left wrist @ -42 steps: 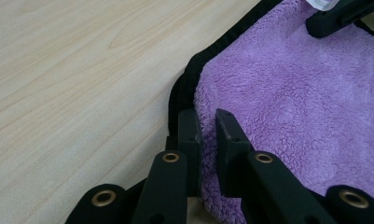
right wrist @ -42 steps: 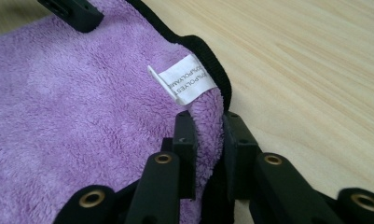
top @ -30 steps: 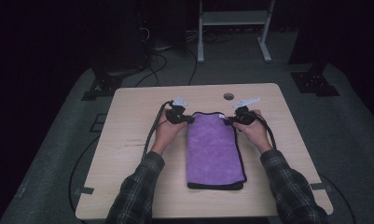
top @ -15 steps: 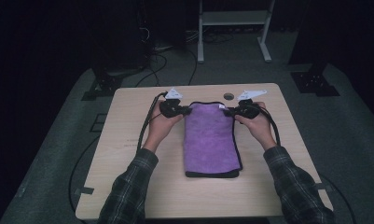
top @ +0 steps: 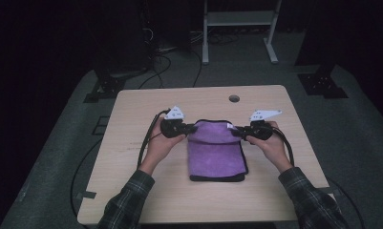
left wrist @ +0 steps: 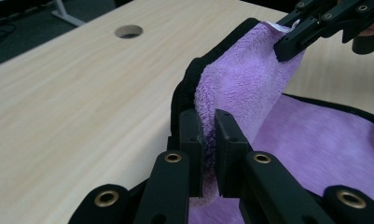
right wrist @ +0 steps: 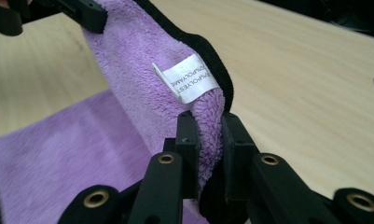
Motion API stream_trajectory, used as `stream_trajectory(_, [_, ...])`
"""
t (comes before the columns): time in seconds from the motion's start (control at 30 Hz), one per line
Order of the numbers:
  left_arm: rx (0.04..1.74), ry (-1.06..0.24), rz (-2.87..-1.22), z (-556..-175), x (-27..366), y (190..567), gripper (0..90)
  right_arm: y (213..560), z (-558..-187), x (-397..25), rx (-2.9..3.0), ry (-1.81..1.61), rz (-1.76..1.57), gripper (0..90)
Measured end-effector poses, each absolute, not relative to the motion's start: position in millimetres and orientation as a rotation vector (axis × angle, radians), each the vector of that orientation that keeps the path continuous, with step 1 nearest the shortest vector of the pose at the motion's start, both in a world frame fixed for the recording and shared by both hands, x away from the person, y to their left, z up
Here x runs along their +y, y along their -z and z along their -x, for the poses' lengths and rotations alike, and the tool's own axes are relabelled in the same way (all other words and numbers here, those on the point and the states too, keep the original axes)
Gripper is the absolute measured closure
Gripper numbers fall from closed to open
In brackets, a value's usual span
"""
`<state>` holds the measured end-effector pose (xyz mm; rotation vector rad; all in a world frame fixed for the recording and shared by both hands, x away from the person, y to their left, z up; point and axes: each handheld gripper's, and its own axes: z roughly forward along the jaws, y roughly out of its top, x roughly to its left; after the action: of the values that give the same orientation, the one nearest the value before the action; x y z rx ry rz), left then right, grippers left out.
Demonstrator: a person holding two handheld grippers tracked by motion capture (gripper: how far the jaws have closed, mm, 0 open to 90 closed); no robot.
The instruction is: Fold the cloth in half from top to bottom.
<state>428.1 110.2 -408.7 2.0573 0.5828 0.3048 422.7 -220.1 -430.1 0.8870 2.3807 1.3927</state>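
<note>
A purple towel point(top: 217, 152) with a black hem lies folded lengthwise on the wooden table point(top: 132, 191). My left gripper point(top: 191, 128) is shut on its far left corner, and my right gripper point(top: 235, 130) is shut on its far right corner. Both corners hang lifted off the table, so the far edge stretches between the grippers. In the left gripper view the jaws point(left wrist: 208, 154) pinch purple pile, with the other gripper point(left wrist: 310, 28) ahead. In the right gripper view the jaws point(right wrist: 208, 149) clamp the towel point(right wrist: 142, 60) just below a white care label point(right wrist: 189, 77).
A round cable hole point(top: 234, 98) sits in the table near its far edge. Cables point(top: 146, 138) trail from each gripper across the table. A white metal frame point(top: 237, 28) and dark stands occupy the floor beyond.
Both grippers have drawn the towel's far edge up and back toward the person. The flat part of the towel looks shorter now, with the lifted edge folding over it.
</note>
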Motion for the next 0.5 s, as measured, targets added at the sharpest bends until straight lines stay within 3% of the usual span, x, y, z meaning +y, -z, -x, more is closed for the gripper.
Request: stream_trajectory(0.5, [0.571,-0.173,-2.082,-375,114,430,82.9,447,-370,-220,2.488,-1.359,-0.816,78.2])
